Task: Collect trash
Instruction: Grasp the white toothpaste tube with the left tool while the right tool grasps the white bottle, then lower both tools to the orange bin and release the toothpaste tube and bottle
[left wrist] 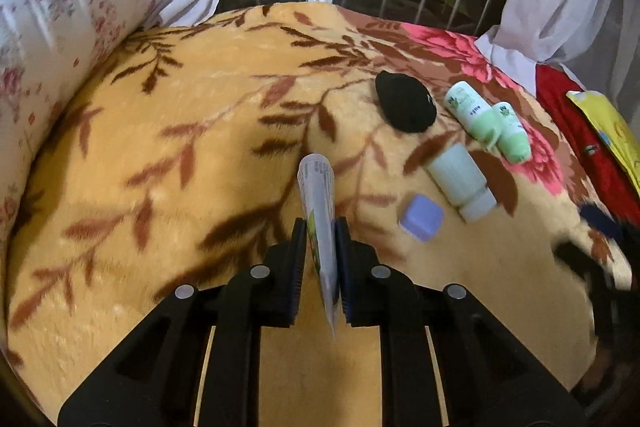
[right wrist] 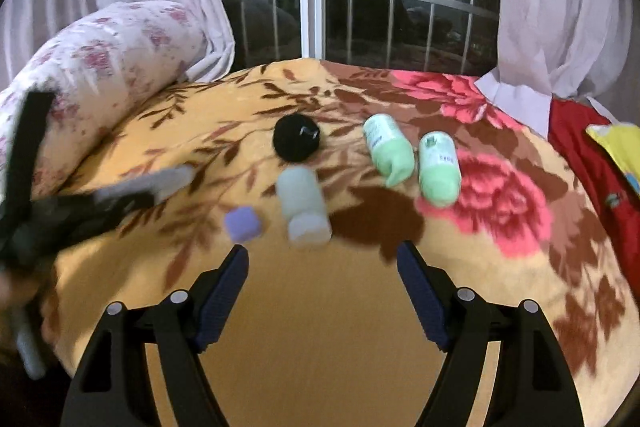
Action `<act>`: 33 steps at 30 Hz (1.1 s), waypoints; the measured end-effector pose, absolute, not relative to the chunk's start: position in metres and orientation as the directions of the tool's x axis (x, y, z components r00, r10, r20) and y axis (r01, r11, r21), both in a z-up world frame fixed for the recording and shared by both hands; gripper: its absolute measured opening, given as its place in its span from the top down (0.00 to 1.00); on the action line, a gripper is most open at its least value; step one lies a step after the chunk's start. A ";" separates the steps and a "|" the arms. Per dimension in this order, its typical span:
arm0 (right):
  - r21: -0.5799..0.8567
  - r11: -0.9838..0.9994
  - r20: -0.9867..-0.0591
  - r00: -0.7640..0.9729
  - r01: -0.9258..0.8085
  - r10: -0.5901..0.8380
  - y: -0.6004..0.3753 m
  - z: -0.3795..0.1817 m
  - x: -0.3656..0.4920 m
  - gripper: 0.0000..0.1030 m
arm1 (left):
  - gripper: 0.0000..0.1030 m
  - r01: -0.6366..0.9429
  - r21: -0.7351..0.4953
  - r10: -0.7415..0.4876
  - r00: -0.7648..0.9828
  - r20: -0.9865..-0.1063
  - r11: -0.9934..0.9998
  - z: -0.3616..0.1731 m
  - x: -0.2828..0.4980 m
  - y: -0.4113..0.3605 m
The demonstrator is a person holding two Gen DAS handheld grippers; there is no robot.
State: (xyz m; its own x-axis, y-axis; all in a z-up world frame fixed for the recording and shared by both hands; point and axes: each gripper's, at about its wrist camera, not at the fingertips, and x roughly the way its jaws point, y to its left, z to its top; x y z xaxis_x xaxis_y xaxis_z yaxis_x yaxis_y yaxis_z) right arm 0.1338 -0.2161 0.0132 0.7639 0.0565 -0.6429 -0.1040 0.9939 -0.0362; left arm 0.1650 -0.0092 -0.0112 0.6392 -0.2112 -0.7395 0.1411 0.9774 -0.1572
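Observation:
My left gripper is shut on a flat white and grey tube and holds it above the blanket; it shows blurred at the left of the right wrist view. On the bed lie a black round object, two green bottles, a pale white bottle and a small purple cube. My right gripper is open and empty, just in front of the white bottle and the cube.
A yellow blanket with brown leaves and pink flowers covers the bed. A floral pillow lies at the left. Curtains and a barred window stand behind. A red cloth and a yellow packet lie at the right.

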 end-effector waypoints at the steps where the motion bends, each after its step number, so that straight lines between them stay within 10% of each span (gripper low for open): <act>1: -0.037 0.994 -0.646 0.762 -0.101 0.053 -0.217 0.014 0.141 0.27 | 0.86 0.144 -0.156 -0.212 0.643 -0.736 0.977 -0.011 0.161 -0.008; 18: -0.025 0.994 -0.812 0.582 -0.110 0.044 -0.193 -0.027 0.261 0.33 | 0.86 0.174 -0.193 -0.259 0.663 -0.702 0.966 -0.009 0.132 0.005; 22: -0.035 0.990 -0.851 0.523 -0.135 0.041 -0.184 -0.040 0.271 0.60 | 0.86 0.178 -0.200 -0.267 0.663 -0.699 0.964 -0.009 0.129 0.006; 33: -0.066 0.989 -0.750 0.660 -0.135 0.041 -0.188 0.004 0.207 0.60 | 0.86 0.231 -0.213 -0.314 0.674 -0.669 0.949 0.008 0.102 0.008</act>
